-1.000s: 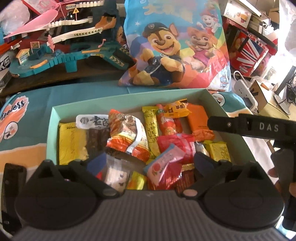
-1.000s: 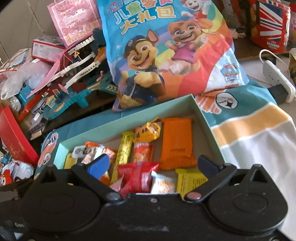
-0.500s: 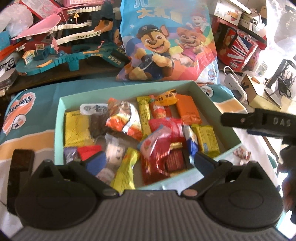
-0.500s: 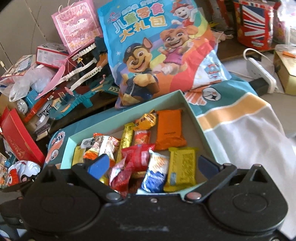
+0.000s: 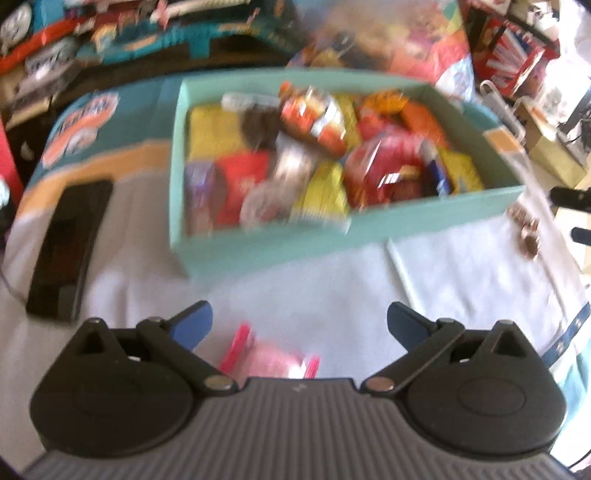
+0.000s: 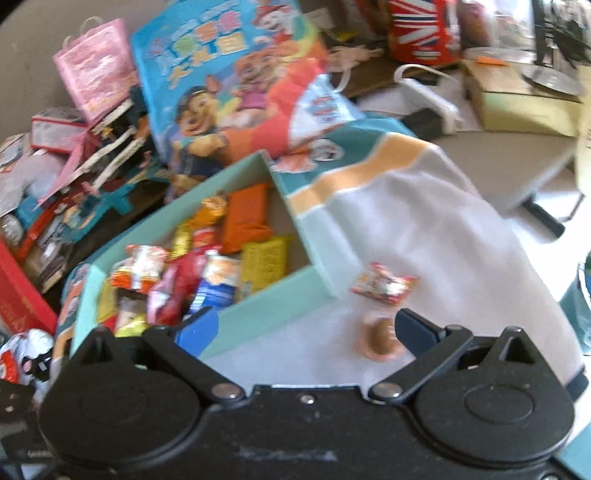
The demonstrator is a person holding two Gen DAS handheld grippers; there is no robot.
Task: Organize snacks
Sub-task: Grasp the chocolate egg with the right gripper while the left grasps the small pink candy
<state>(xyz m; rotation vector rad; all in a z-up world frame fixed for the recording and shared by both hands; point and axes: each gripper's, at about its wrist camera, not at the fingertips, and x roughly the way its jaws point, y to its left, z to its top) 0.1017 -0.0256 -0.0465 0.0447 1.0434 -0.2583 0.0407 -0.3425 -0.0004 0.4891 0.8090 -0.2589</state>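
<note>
A mint-green box (image 5: 258, 242) full of several bright snack packets sits on a white cloth; it also shows in the right wrist view (image 6: 266, 310). My left gripper (image 5: 300, 326) is open and empty, in front of the box, with a pink packet (image 5: 271, 356) on the cloth just below it. My right gripper (image 6: 306, 328) is open and empty by the box's near right corner. A red-and-white wrapped snack (image 6: 384, 284) and a small brown round snack (image 6: 380, 338) lie on the cloth close to its right finger. The left view is blurred.
A black remote-like device (image 5: 68, 245) lies left of the box. A large cartoon snack bag (image 6: 236, 85) stands behind it. Toys, a pink gift bag (image 6: 94, 81), a Union Jack tin (image 6: 421, 31) and a power strip (image 6: 432, 96) crowd the back.
Both grippers have pulled back from over the box, so its front wall and the cloth before it now show. The loose snacks and pink packet have come into view.
</note>
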